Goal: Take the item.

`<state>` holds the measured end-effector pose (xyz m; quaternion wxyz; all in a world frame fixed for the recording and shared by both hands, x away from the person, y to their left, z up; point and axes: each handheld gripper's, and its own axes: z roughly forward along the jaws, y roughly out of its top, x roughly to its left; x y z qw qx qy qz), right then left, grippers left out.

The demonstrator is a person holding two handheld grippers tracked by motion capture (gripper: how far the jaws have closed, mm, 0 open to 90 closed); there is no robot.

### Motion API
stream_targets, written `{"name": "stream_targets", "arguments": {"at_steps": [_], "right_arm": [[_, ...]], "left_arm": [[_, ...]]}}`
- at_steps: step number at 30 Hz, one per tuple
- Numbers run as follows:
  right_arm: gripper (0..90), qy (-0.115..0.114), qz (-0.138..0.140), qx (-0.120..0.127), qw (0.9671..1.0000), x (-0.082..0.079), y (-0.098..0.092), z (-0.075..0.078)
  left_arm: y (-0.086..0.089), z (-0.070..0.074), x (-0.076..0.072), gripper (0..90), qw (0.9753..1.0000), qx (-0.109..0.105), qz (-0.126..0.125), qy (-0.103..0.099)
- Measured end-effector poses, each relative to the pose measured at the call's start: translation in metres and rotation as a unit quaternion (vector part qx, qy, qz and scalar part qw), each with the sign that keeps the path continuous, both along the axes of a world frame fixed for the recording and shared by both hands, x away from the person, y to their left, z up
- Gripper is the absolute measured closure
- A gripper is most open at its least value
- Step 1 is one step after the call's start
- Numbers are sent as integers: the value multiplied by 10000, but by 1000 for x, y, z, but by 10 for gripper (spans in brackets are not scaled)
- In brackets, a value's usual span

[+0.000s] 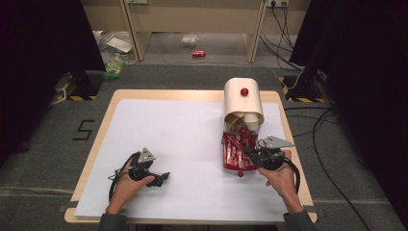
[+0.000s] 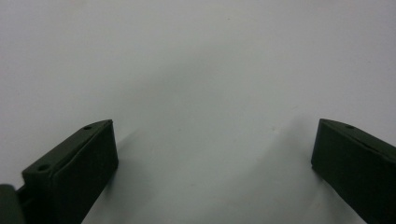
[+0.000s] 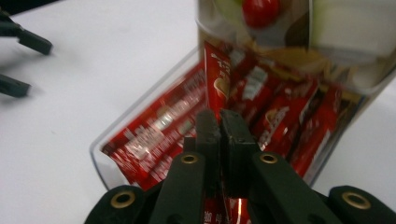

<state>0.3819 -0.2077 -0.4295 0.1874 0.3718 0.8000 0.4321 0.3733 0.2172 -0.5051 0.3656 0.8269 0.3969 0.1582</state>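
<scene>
A clear plastic box (image 1: 230, 166) packed with red sachets (image 1: 235, 151) lies on the white sheet at the right. A cream domed lid (image 1: 243, 103) with a red knob (image 1: 244, 91) rests tilted over the box's far end. My right gripper (image 1: 248, 151) is at the box, shut on one red sachet (image 3: 216, 84) that stands up from the pile between its jaws (image 3: 219, 123). The box wall (image 3: 100, 158) and the lid (image 3: 345, 28) show close in the right gripper view. My left gripper (image 1: 163, 178) rests low over bare white sheet, jaws wide apart (image 2: 215, 158) with nothing between them.
The white sheet (image 1: 183, 139) covers a wooden table (image 1: 110, 103). On the floor beyond lie a red can (image 1: 198, 53), some litter (image 1: 118, 45) and cables (image 1: 317, 130) at the right. My left gripper's jaws (image 3: 18, 60) appear far off in the right gripper view.
</scene>
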Motion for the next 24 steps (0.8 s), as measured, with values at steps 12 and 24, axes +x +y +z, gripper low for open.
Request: {"name": "stream_targets", "arguments": {"at_steps": [12,24], "right_arm": [[769,133,-73,-182,9997,4,4,-14],[832,142,-34,-126,9998,4,3,-18]], "left_arm": [[0,0,0,0,10000,-5,3,-1],[0,0,0,0,10000,5,-1,-3]]}}
